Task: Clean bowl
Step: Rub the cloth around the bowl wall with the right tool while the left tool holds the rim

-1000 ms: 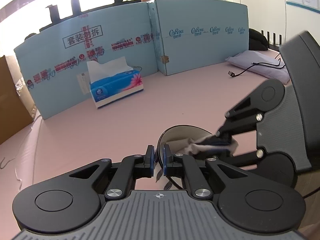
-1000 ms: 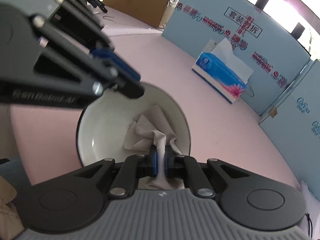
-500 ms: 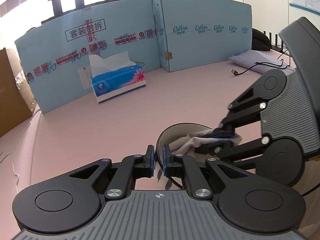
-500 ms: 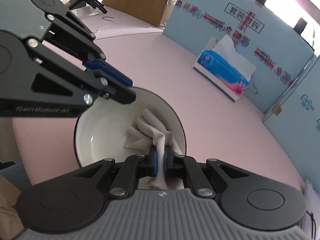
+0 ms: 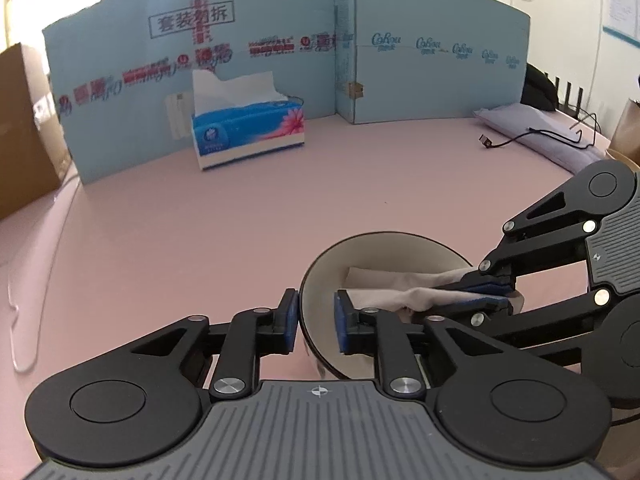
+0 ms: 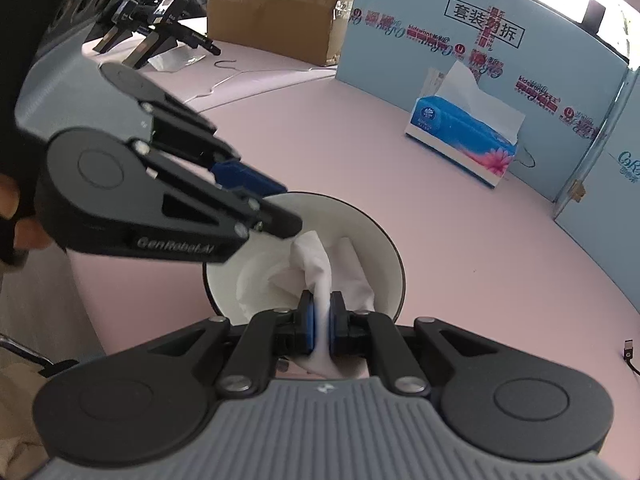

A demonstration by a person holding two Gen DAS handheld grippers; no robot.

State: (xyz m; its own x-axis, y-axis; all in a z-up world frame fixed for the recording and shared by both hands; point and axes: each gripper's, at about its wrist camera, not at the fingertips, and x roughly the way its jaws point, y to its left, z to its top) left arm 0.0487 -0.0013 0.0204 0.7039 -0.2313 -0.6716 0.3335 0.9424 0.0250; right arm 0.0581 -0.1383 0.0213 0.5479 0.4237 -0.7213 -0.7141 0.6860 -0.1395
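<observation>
1. Your left gripper straddles the near rim of the bowl: one pad sits outside the wall, the other inside. Its jaws have just been opening, and the rim now stands between them with a gap showing on each side, so they no longer pinch it.
2. Your right gripper has its jaws clamped on the tissue, which trails forward from the pads down into the bowl's white inside.
3. The bowl stands on the pink table, directly ahead of and below both grippers. The left one comes in over the rim from one side, the right one over the rim next to it, so their lines cross above the bowl.
4. The relation that matters next, as I judge it: the bowl is loose at the left, so any push from the tissue may slide it away from you.
5. The tissue box stands well apart, by the blue cardboard screen.
</observation>
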